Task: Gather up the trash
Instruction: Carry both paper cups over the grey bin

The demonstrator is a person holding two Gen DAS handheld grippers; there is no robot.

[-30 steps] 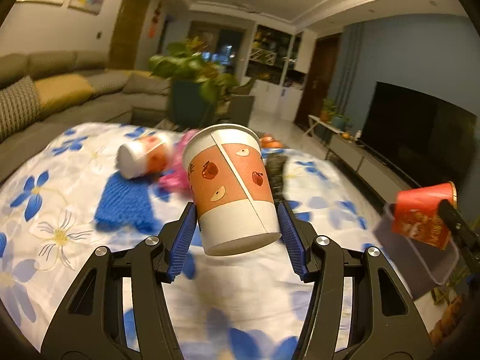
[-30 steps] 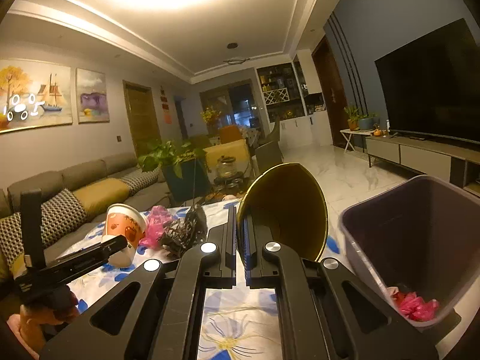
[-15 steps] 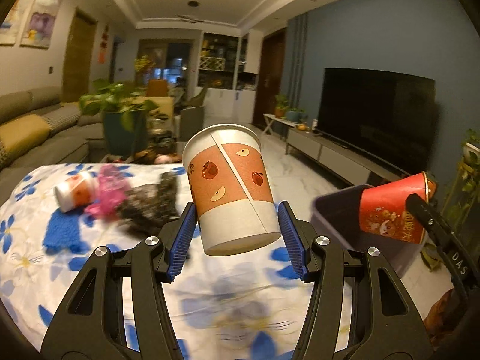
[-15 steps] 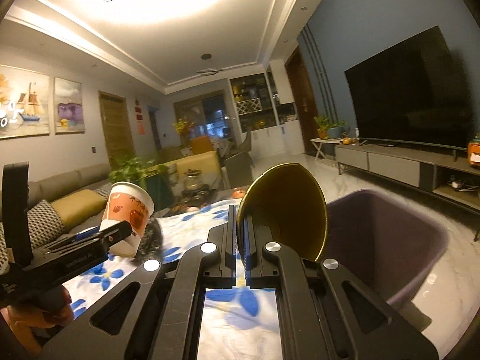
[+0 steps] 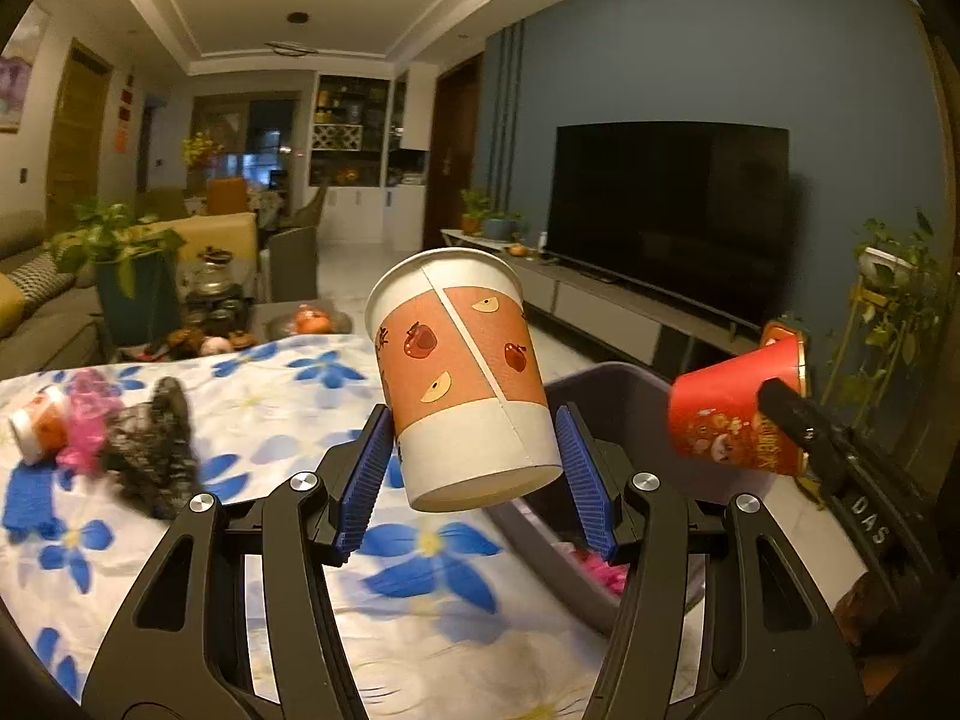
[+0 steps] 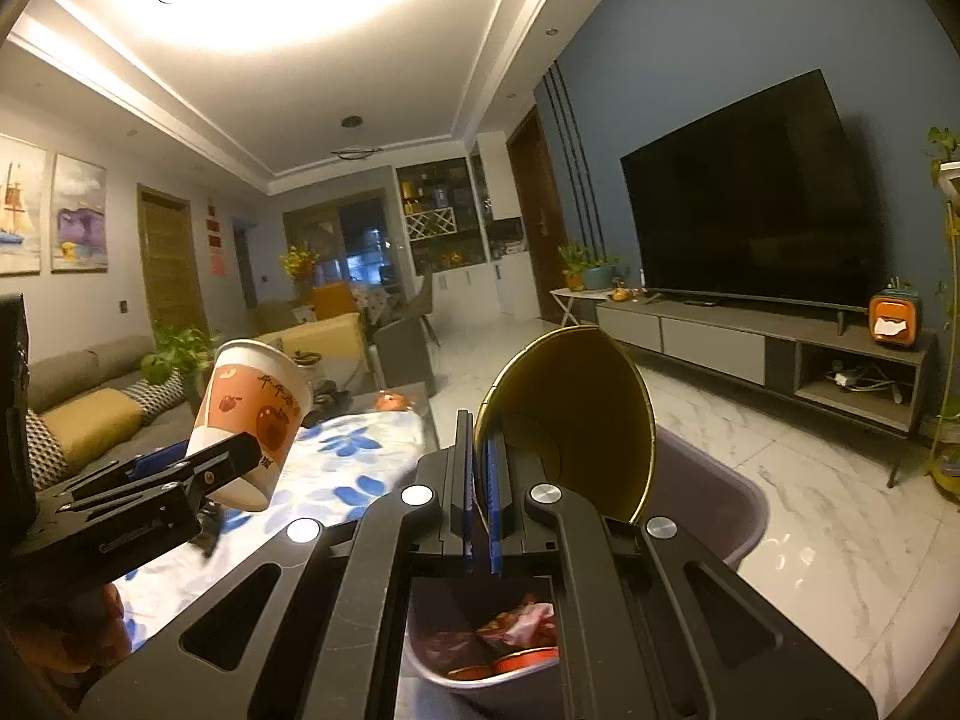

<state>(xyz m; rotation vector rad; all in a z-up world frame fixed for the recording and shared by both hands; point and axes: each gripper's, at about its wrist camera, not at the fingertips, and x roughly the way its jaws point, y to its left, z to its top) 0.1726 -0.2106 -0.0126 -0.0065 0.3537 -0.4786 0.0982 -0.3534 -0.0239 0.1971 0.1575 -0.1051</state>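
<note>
My left gripper is shut on an orange-and-white paper cup printed with apples, held above the right end of the flowered tablecloth. The same cup shows at the left of the right wrist view. My right gripper is shut on the wall of a red cup with a gold inside, tilted over the grey bin. The bin stands beside the table and holds pink and red trash.
On the cloth at the left lie another paper cup, a pink wrapper, a dark crumpled bag and a blue cloth. A TV on a low cabinet lines the right wall. Marble floor surrounds the bin.
Both grippers have swung right from the table toward the bin, each still holding its cup. The right gripper with the red cup now hangs over the bin's opening.
</note>
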